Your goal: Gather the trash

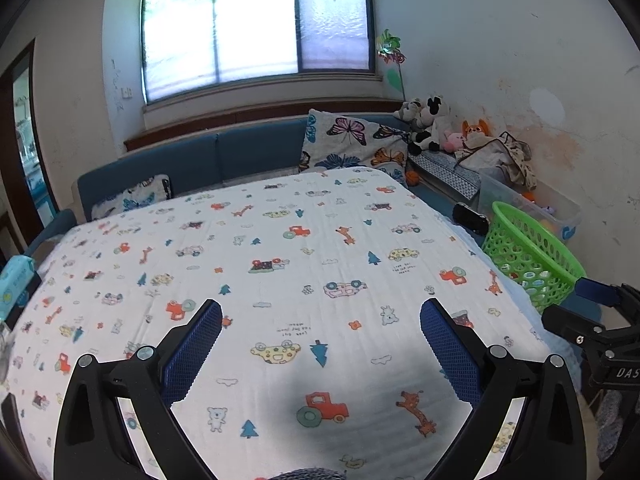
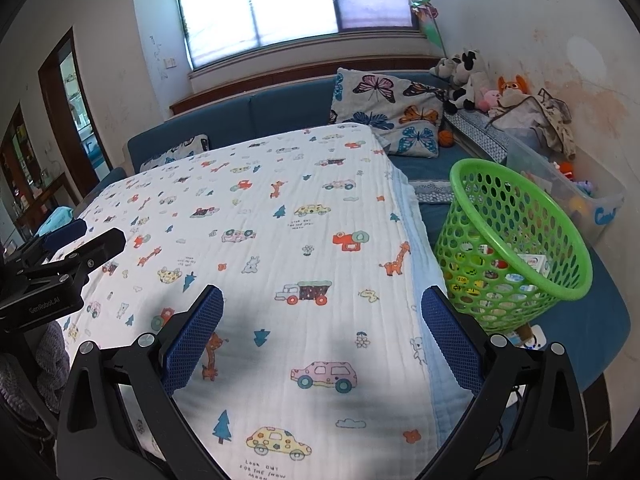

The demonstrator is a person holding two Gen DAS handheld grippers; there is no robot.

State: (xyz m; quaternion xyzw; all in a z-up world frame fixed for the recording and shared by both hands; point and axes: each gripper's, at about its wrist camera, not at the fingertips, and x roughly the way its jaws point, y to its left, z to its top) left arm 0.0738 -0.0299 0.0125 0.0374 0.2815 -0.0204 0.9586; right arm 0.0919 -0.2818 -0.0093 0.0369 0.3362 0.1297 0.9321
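Observation:
A green mesh basket (image 2: pixel 516 240) stands tilted on the blue sofa at the right of the table; several small cartons and packets (image 2: pixel 532 264) lie inside it. It also shows in the left wrist view (image 1: pixel 528 252). My left gripper (image 1: pixel 320 308) is open and empty above the cartoon-print cloth (image 1: pixel 280 260) that covers the table. My right gripper (image 2: pixel 322 304) is open and empty above the cloth's right part (image 2: pixel 280 240), with the basket just right of its right finger. Each gripper shows at the edge of the other's view: the right one (image 1: pixel 592 320), the left one (image 2: pixel 60 260).
A blue sofa (image 2: pixel 260 116) runs along the far and right sides, with butterfly pillows (image 2: pixel 392 112), plush toys (image 2: pixel 468 76) and a clear toy bin (image 2: pixel 568 184). A light blue pack (image 1: pixel 16 280) sits at the table's left edge. A black object (image 1: pixel 470 218) lies beyond the basket.

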